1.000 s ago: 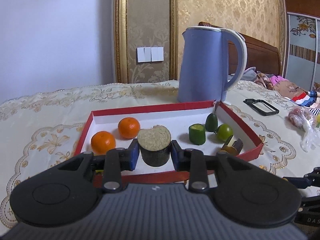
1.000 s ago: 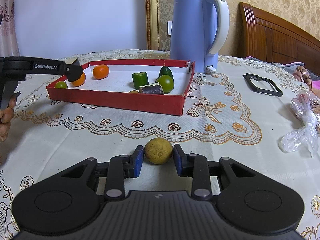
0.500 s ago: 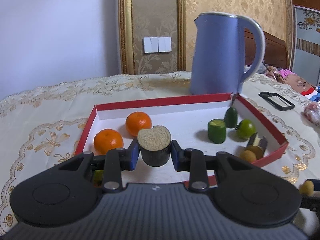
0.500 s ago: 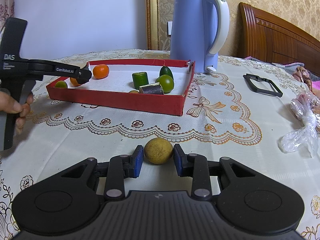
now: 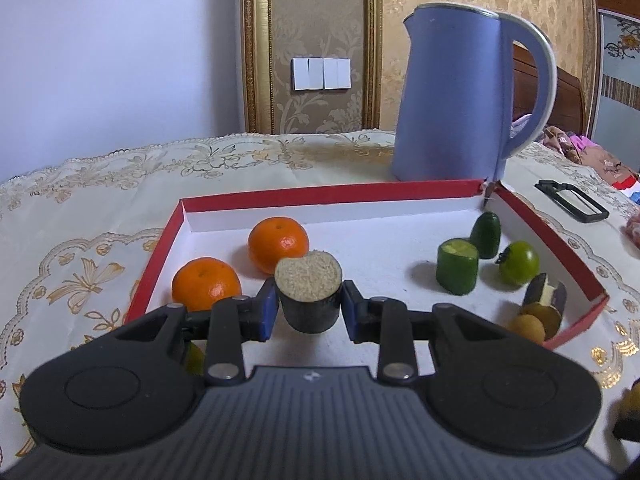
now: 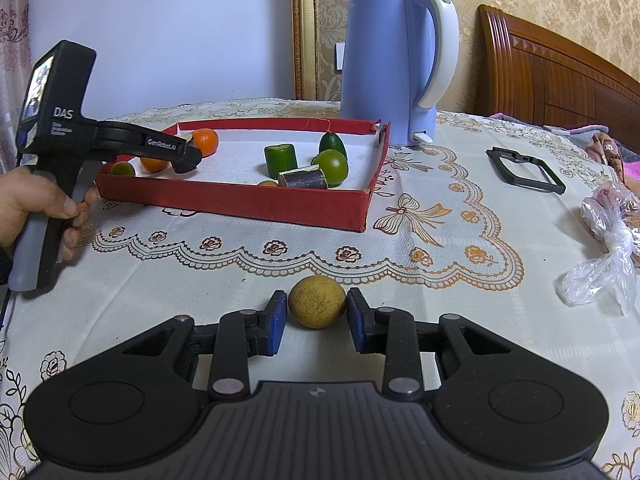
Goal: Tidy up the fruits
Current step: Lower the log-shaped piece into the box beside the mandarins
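Note:
In the left wrist view my left gripper (image 5: 308, 311) is shut on a dark sugarcane chunk (image 5: 309, 296) with a pale cut face. It hangs over the near left part of the red tray (image 5: 328, 192), beside two oranges (image 5: 278, 244) (image 5: 206, 284). At the tray's right lie a cut green piece (image 5: 457, 266), a dark green fruit (image 5: 485, 235), a round green fruit (image 5: 519, 262) and another sugarcane piece (image 5: 544, 294). The right wrist view shows my right gripper (image 6: 317, 322) shut on a round yellow-brown fruit (image 6: 317, 301), low over the tablecloth in front of the tray (image 6: 240, 204).
A blue kettle (image 6: 384, 64) stands behind the tray's far right corner. A black frame (image 6: 524, 170) and a crumpled plastic bag (image 6: 608, 240) lie on the cloth to the right. A hand (image 6: 36, 204) holds the left gripper's handle at the left edge.
The left gripper has carried the sugarcane chunk forward and a little lower over the tray; in the right wrist view it has come further in from the left. The right gripper has stayed still.

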Demonstrator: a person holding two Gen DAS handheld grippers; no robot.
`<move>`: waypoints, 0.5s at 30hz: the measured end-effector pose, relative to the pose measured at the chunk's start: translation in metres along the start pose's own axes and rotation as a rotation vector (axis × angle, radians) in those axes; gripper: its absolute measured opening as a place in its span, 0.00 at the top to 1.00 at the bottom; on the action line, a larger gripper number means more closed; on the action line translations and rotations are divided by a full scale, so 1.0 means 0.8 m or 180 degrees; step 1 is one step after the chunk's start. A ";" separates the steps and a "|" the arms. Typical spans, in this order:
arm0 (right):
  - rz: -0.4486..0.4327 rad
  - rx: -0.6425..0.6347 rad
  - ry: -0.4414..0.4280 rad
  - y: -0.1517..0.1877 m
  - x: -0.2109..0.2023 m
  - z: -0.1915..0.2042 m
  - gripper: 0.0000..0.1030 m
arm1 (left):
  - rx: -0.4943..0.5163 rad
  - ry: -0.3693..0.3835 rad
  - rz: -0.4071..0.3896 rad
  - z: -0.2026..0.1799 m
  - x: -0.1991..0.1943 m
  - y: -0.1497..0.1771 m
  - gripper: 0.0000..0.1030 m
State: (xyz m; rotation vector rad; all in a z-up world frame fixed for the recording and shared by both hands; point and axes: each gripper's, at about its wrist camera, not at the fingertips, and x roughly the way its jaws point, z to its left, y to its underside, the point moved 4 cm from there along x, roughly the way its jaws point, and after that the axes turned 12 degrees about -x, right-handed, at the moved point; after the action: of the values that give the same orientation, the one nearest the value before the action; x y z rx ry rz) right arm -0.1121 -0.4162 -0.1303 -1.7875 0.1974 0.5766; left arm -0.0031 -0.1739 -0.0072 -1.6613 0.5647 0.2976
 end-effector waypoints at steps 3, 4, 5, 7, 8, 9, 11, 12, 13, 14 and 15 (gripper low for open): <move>0.0000 0.0001 0.0001 0.000 0.000 0.000 0.70 | -0.0015 -0.0008 0.0018 0.002 0.004 0.003 0.71; -0.0001 0.0001 0.0001 0.000 0.000 0.000 0.70 | -0.0019 -0.0016 0.0028 0.003 0.006 0.004 0.71; -0.0001 0.0001 0.0001 0.000 0.000 0.000 0.70 | -0.0033 -0.0020 0.0045 0.004 0.008 0.005 0.71; 0.0000 0.0000 0.0001 0.000 0.000 0.000 0.70 | -0.0074 -0.0014 0.0041 0.006 0.008 0.005 0.71; -0.0001 0.0000 0.0001 0.000 0.000 0.000 0.70 | -0.0082 -0.0008 0.0050 0.006 0.008 0.005 0.71; -0.0001 0.0001 0.0001 0.000 0.000 0.000 0.70 | -0.0084 -0.0006 0.0051 0.007 0.008 0.005 0.71; -0.0001 0.0001 0.0001 0.000 0.000 0.000 0.70 | -0.0080 -0.0005 0.0051 0.007 0.008 0.005 0.71; -0.0001 0.0001 0.0000 0.000 0.000 0.000 0.70 | -0.0084 -0.0004 0.0051 0.007 0.008 0.004 0.71; -0.0001 0.0000 0.0001 0.000 0.000 0.000 0.70 | -0.0086 -0.0003 0.0053 0.007 0.008 0.004 0.71; -0.0001 0.0001 0.0000 0.000 0.000 0.000 0.70 | -0.0088 -0.0001 0.0054 0.007 0.008 0.004 0.71; -0.0001 0.0000 0.0001 0.000 0.000 0.000 0.70 | -0.0083 0.0000 0.0054 0.007 0.008 0.004 0.71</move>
State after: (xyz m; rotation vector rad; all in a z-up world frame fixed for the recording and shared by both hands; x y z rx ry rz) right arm -0.1121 -0.4162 -0.1304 -1.7875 0.1972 0.5762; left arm 0.0018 -0.1702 -0.0141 -1.6823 0.5774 0.3187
